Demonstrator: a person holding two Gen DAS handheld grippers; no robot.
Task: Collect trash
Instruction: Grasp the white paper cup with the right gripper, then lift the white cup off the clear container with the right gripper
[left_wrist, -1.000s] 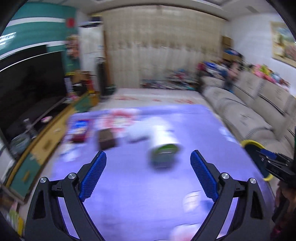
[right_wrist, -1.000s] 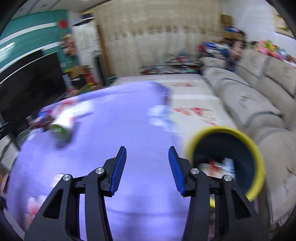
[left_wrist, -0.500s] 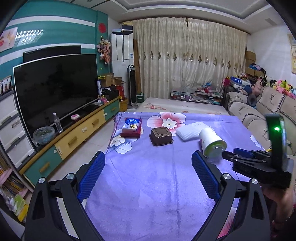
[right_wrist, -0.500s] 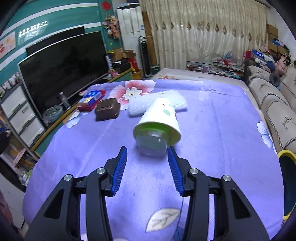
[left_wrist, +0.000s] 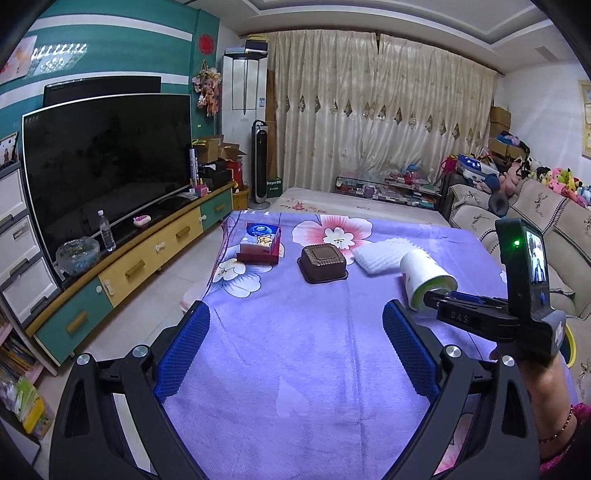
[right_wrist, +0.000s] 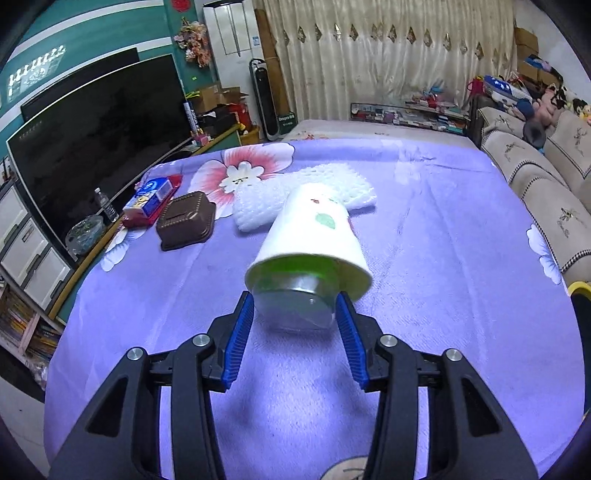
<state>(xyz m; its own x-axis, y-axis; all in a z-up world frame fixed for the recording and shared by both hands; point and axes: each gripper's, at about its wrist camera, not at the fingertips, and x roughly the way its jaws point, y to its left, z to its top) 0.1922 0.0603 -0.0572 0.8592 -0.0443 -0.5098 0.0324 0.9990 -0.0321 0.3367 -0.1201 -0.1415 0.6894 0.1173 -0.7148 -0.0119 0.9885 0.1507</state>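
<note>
My left gripper hovering low, jaws spread wide, nothing between pads. My right gripper level, reaching forward, blue pads flanking paper cup mouth, apparently touching both sides.

Left gripper: black plastic frame, two arms with triangular cutouts, silver round screws at the joints, blue fingers with a fine grid texture. Right gripper: same black frame, same silver screws, blue ribbed fingers. From the left wrist view the right gripper has white "DAS" lettering on its side and a black camera block on top with a small lit screen and a green light. Right hand: bare skin, thin beaded bracelet at the wrist, pink patterned sleeve.
</note>
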